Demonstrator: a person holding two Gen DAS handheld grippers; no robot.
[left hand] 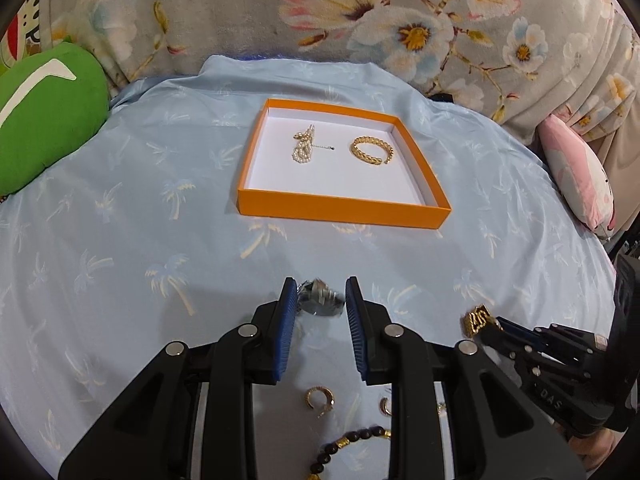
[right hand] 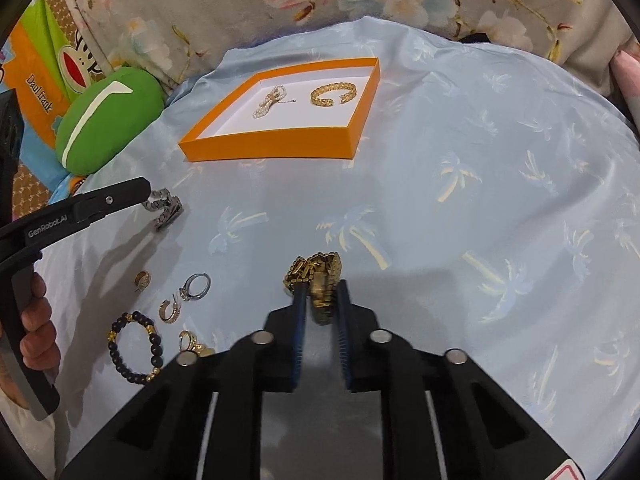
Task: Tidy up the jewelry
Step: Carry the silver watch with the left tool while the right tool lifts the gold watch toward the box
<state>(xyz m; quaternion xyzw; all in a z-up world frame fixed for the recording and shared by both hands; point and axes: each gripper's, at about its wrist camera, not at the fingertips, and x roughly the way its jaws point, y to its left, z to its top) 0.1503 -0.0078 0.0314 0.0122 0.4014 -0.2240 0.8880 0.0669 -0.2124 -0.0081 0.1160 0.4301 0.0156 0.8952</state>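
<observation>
An orange tray (left hand: 340,210) (right hand: 268,144) on the blue cloth holds a pearl bracelet (left hand: 303,146) (right hand: 270,104) and a gold chain bracelet (left hand: 372,150) (right hand: 334,94). My left gripper (left hand: 321,292) is open, its blue pads on either side of a silver chain bracelet (left hand: 320,298) (right hand: 164,210) lying on the cloth. My right gripper (right hand: 322,292) is shut on a gold link bracelet (right hand: 320,280) (left hand: 478,318). Loose pieces lie near me: a black bead bracelet (right hand: 134,346) (left hand: 348,444), gold hoop earrings (right hand: 170,310) (left hand: 320,398), a silver ring (right hand: 196,286) and a small gold ring (right hand: 142,279).
A green cushion (left hand: 44,120) (right hand: 106,120) lies left of the tray. A pink cushion (left hand: 576,172) sits at the right. A floral fabric (left hand: 360,20) rises behind the blue cloth (left hand: 160,200). A hand (right hand: 36,320) holds the left gripper.
</observation>
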